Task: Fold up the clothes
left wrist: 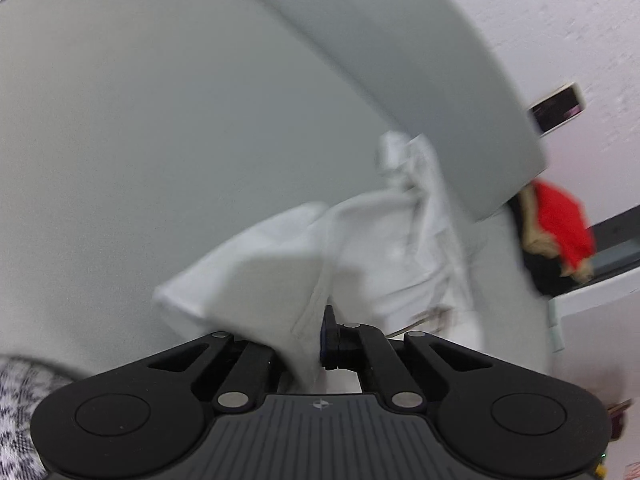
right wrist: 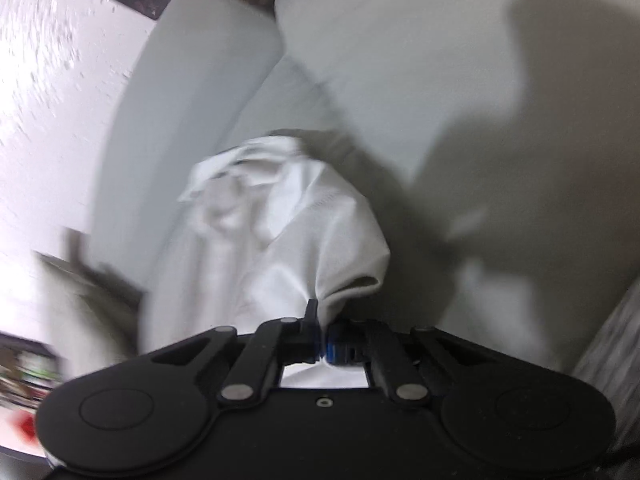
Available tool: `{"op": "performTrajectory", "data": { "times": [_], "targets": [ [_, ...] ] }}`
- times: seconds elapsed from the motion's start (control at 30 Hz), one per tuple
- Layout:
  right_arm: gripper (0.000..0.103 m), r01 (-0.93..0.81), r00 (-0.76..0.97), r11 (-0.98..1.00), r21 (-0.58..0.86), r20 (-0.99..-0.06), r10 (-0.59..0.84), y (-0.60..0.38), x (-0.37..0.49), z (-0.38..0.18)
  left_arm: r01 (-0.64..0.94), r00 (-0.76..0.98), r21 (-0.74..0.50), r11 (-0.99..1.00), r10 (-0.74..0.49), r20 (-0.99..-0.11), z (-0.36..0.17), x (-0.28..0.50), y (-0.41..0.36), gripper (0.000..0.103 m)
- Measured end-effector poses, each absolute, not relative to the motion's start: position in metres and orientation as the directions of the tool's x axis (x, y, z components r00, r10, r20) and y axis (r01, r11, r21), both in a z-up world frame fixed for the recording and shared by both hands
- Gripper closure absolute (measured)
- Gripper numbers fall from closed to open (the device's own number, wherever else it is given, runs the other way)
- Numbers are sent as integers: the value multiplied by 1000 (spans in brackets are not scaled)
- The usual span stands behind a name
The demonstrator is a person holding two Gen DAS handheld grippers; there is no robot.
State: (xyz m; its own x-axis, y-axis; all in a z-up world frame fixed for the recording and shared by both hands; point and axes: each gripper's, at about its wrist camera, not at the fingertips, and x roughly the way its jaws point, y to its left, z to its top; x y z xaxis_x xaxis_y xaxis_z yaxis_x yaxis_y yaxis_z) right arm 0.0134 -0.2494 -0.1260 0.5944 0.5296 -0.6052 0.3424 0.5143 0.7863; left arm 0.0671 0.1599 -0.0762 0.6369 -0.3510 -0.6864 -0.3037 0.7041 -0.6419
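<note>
Left wrist view shows us the left gripper (left wrist: 320, 338) with its fingers clamped on an edge of the white garment (left wrist: 360, 240), which trails away toward one o'clock across the grey sofa seat (left wrist: 140, 140). From the right wrist camera we see the right gripper (right wrist: 320, 338) likewise pinched shut on a bunched corner of the same cloth, the rest slumping toward eleven o'clock against the sofa's armrest (right wrist: 192, 80).

Our worry is the hold itself: each pinch seems to catch only a thin lip of fabric, though motion blur keeps us from being sure. If we lift or spread too quickly, a corner may slip free and the garment would drop in a heap. The crumpled far end could also drag along the cushion and twist, so the fold would come out crooked. At two o'clock in the left view a red item (left wrist: 560, 220) lies close enough to snag.
</note>
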Motion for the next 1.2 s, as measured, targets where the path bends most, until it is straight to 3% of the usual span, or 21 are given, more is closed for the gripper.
{"op": "performTrajectory", "data": {
  "times": [0.1,0.3,0.4,0.47,0.6,0.77,0.9,1.03,1.2],
  "targets": [
    [100,278,670,356,892,-445,594,-244,35,-71,-258,722,-705,660,-353,-595,-6,85,165,103],
    [100,-152,905,257,954,30,424,-289,5,104,34,935,-815,578,-306,-178,145,27,194,103],
    [100,-179,926,354,918,36,375,-300,-21,147,105,946,-809,579,-308,-98,180,3,190,103],
    [100,-144,908,341,929,-12,419,-302,-27,160,147,954,-786,601,-295,-48,204,-16,185,103],
    [100,-288,900,323,901,139,414,-312,-71,201,240,965,-714,658,-241,102,240,-65,173,103],
    [100,-419,867,347,839,257,427,-309,-115,238,333,942,-713,617,-253,221,260,-100,183,103],
    [100,-434,870,397,809,262,418,-305,-122,249,318,947,-698,641,-250,202,265,-95,183,103],
    [100,-334,901,431,838,148,408,-303,-70,232,172,976,-701,692,-218,24,234,-33,191,103],
    [100,-93,915,524,847,-135,379,-294,54,181,-100,934,-610,786,-137,-330,185,94,196,103]
  ]
}}
